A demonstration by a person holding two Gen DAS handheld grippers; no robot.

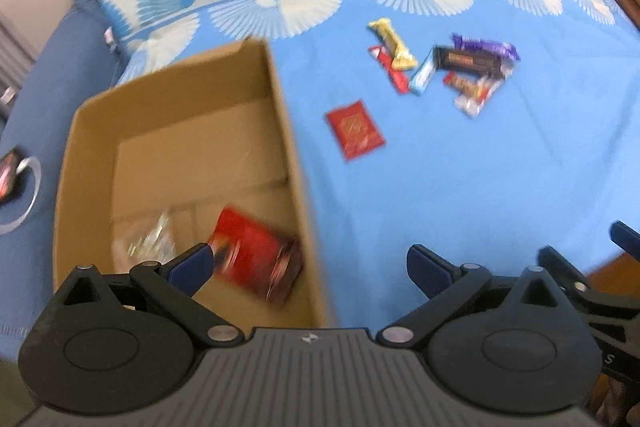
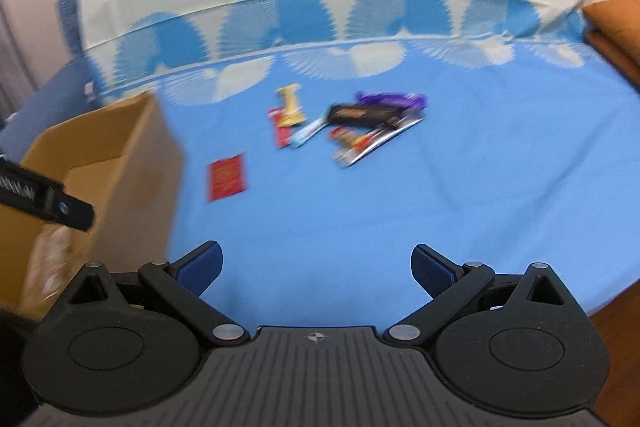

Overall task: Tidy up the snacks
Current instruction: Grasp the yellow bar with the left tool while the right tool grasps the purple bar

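My left gripper (image 1: 308, 267) has its blue-padded fingers (image 1: 192, 267) spread wide with nothing between them; it hangs over the right wall of the cardboard box (image 1: 280, 99), one finger above the box interior, the other above the cloth. Just past the left finger a red snack packet (image 1: 256, 259) lies in the box's near right corner, touching that wall, with a clear crinkly wrapper (image 1: 148, 243) beside it, too blurred for me to name. The rest of the box floor is bare.

My right gripper (image 2: 316, 269) is likewise released and empty, above open blue bedsheet (image 2: 440, 227), with free cloth on every side of it. The box (image 2: 132, 155) stands to its left.

Farther out, a flat red sachet (image 1: 354, 129) lies alone between the box and the main snack pile. That pile, a gold bar (image 1: 394, 43), red bar (image 1: 390, 69), light-blue bar (image 1: 424, 73), dark bar (image 1: 470, 61), purple wrapper (image 1: 486, 47) and an orange-silver one (image 1: 472, 89), overlaps in mid-sheet, well clear of the patterned border.
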